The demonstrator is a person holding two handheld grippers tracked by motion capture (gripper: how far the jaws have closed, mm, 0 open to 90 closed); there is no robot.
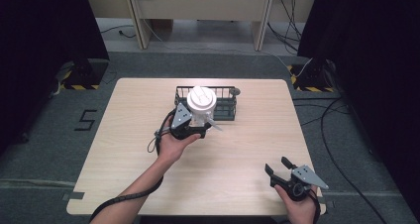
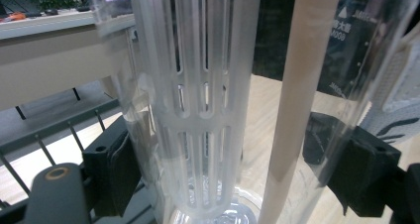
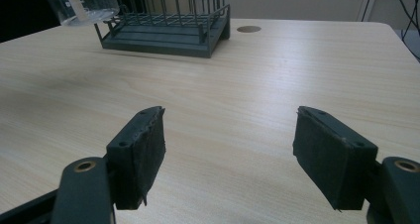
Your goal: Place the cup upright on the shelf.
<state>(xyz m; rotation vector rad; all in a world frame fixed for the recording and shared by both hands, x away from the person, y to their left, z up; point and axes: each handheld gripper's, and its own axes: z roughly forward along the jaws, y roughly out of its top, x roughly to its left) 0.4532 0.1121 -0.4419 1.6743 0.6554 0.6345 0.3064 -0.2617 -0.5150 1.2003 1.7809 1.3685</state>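
Left gripper (image 1: 194, 129) is clamping a clear jug (image 1: 202, 107) beside the rack (image 1: 225, 105); right gripper (image 1: 281, 168) is gaping empty; smooth plastic risks slipping.

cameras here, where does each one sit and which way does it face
High view: above the person's side, facing forward and down on the table; both forearms, left gripper, right gripper.
Left gripper view: on the left gripper, facing the clear cup between its fingers.
Right gripper view: low, facing the wire rack; fingers apart.
All three share cup and rack.
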